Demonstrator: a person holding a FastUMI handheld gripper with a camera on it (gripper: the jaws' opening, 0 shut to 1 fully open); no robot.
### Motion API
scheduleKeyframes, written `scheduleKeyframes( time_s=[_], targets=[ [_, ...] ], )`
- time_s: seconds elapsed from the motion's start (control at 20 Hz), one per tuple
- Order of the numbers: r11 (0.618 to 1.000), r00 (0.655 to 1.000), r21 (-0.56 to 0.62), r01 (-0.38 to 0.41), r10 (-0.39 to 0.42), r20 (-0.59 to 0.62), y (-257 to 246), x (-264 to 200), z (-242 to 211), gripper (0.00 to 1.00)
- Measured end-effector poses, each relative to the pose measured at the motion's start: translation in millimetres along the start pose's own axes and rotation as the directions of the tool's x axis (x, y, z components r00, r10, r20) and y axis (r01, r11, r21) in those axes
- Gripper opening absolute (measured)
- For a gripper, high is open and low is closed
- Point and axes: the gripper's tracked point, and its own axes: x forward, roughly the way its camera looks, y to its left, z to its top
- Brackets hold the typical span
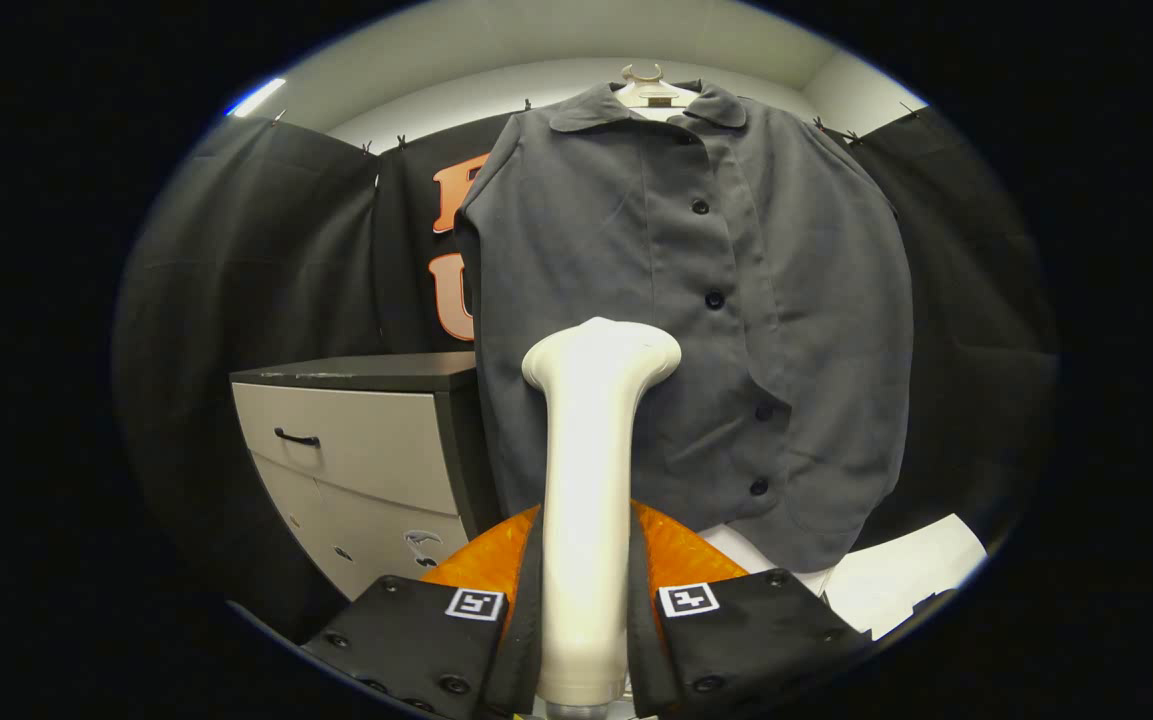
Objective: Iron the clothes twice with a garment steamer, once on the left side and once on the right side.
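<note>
The claw [586, 600] is clenched on the garment steamer [588, 480], both fingers pressing against the sides of its pale handle, which rises upright between them and flares into a wider head at the far end. That head sits in front of the lower middle of the grey shirt [676, 300], which hangs on a hanger [652, 88] against the black booth wall, buttoned down its front. Whether the head touches the cloth or stands just off it cannot be told from this angle.

The main risk, as I judge it, is slippage: the handle is smooth and rounded, held only by its two sides, so a sweep up or down the fabric could twist it in the grip and turn the head away from the shirt. A second risk is the shirt itself. It hangs free, so a push from the head would likely swing it back or bunch it rather than flatten it, and the button [714, 298] line down the middle could catch the head's edge as it crosses. To the left, the drawer cabinet [356, 450] stands close beside the shirt's hem; a wide pass on that side may knock against its top corner. The pass could also drift toward the centre, leaving one side untreated.
</note>
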Motion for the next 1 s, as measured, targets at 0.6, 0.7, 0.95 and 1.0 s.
scheduleKeyframes(
  time_s=[0.6,0.7,0.95,1.0],
  targets=[
    [1.0,0.999,0.001,-0.006,0.006,-0.043,1.5,-9.3,-18.5,0.43],
    [0.999,0.999,0.025,-0.024,0.024,-0.027,3.8,-18.2,-6.7,0.43],
    [0.999,0.997,0.025,-0.031,0.029,0.074,-5.2,-50.7,47.3,0.43],
    [0.999,0.995,0.034,-0.042,0.039,0.091,-7.0,-58.8,59.0,0.43]
  ],
)
